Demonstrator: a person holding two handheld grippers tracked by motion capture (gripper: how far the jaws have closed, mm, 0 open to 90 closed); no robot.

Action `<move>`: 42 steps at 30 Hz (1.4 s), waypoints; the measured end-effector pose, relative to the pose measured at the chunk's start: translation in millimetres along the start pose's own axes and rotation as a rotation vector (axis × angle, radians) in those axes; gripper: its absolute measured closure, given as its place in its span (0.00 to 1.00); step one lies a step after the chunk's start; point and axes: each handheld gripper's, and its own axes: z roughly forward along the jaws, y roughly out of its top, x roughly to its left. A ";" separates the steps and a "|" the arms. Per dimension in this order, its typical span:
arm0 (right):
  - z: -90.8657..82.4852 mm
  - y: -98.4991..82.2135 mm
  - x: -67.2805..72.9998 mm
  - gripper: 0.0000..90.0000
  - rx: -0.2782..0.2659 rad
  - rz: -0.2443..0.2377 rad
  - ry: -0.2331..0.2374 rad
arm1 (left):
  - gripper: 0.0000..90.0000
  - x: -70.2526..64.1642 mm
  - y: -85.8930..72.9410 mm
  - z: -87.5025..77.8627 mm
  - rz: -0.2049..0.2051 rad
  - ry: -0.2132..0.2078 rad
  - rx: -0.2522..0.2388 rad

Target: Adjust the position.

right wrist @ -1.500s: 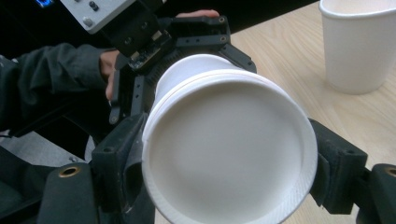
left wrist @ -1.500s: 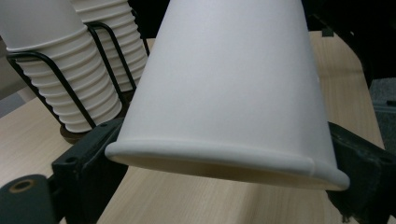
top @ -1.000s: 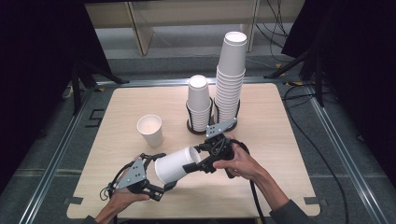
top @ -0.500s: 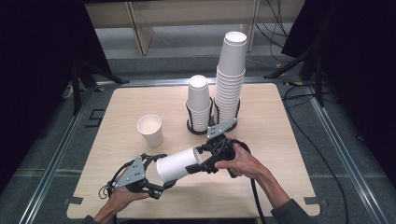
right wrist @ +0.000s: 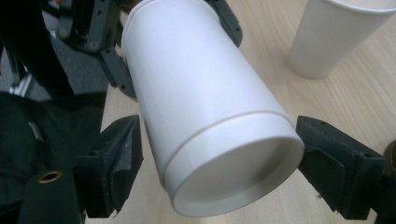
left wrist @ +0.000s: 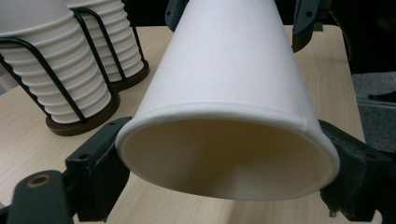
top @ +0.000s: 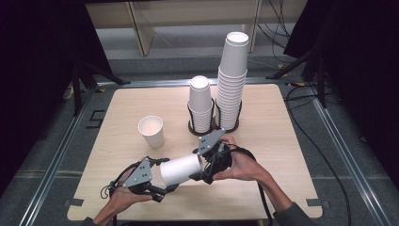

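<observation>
A white paper cup [top: 181,169] lies on its side above the near part of the table, held between both hands. My left gripper [top: 164,176] has just been closing and is shut on the cup's open rim [left wrist: 224,140], with a black pad pressed against each side. My right gripper [top: 197,165] straddles the cup's base [right wrist: 233,177]. In the right gripper view a strip of table shows between its left pad [right wrist: 121,158] and the cup wall, so it stands open around the base.
One upright white cup [top: 151,131] stands alone at mid-left on the wooden table [top: 282,141]. Behind it are a short cup stack [top: 201,103] and a tall cup stack [top: 232,80] in black wire holders. The table's right half is bare wood.
My left gripper's jaws have drawn in onto the cup's rim. The right hand and its gripper have shifted slightly at the cup's base. The cup stays about where it was.
</observation>
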 end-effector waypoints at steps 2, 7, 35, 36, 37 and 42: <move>0.8 2.0 3.2 0.19 0.031 -0.014 -0.002 | 0.15 0.4 -0.7 1.0 0.014 -0.007 0.009; 6.7 4.5 7.7 0.18 0.093 -0.066 0.005 | 0.15 -0.6 0.4 0.1 0.033 -0.025 0.044; 27.1 11.0 15.5 0.26 0.244 -0.256 -0.018 | 0.15 -2.0 1.5 -0.7 0.031 -0.067 0.019; 26.8 10.9 15.5 0.26 0.243 -0.256 -0.019 | 0.15 -1.7 1.6 -0.8 0.033 -0.070 0.016; 26.4 10.7 15.4 0.26 0.242 -0.255 -0.017 | 0.15 -1.3 2.2 -1.6 0.040 -0.068 0.021; 24.1 10.0 15.0 0.27 0.223 -0.263 0.006 | 0.14 -1.1 2.5 -2.6 0.019 -0.085 0.000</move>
